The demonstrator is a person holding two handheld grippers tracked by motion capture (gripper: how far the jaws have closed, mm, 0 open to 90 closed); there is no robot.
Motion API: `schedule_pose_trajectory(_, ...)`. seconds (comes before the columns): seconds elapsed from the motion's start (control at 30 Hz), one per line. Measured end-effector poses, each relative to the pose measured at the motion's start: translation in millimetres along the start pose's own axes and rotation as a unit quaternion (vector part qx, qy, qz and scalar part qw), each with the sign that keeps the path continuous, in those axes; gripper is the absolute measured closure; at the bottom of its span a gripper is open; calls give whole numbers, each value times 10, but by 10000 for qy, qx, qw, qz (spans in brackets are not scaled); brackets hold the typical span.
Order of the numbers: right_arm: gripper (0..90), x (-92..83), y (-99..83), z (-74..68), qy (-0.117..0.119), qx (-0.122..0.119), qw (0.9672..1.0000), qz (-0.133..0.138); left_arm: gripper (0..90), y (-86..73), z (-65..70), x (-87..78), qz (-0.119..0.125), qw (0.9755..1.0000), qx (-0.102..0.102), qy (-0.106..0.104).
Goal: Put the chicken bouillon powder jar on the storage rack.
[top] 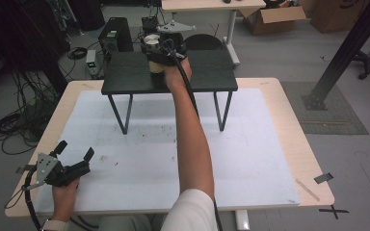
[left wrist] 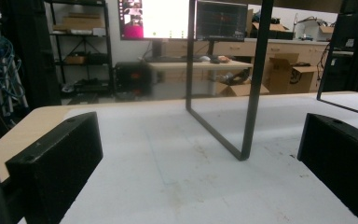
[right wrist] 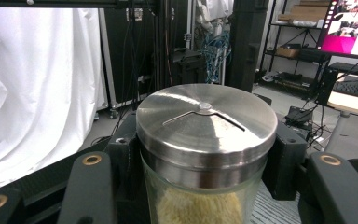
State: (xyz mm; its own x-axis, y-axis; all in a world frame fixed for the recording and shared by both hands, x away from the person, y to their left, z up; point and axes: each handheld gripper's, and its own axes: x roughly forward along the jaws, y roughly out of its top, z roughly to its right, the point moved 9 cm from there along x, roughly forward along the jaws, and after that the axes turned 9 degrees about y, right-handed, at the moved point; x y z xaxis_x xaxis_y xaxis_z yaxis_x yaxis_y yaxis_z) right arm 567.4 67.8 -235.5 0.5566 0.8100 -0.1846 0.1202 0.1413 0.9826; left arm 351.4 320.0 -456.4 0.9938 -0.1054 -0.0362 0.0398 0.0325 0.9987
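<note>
Reaching far forward, your right claw (top: pixel 160 57) is clamped on the glass jar with the round brushed-steel lid (right wrist: pixel 207 122), its black jaws pressing the glass on both sides just under the lid. Pale yellow grainy stuff fills the jar; what it is, the glass blurs too much to tell. In the high view the jar (top: pixel 155 65) stands upright over the back edge of the small black raised table on thin metal legs (top: pixel 125 74), which sits on the white mat (top: pixel 250 159) covering your light wooden worktop (top: pixel 296 110); whether its base touches the black top is hidden by your hand. Your left claw (top: pixel 73 153) rests at the near left corner of the mat, jaws wide apart and holding nothing.
</note>
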Motion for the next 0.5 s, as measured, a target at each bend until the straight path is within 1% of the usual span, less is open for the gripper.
schedule_pose_trajectory(0.37,423,79,-85,24,22,71,9999,-92,4,-2,-1,0,-9,10000,4,-2)
schedule_pose_trajectory(0.5,423,81,-91,26,32,96,9999,-61,4,-1,0,1,-5,10000,4,-4)
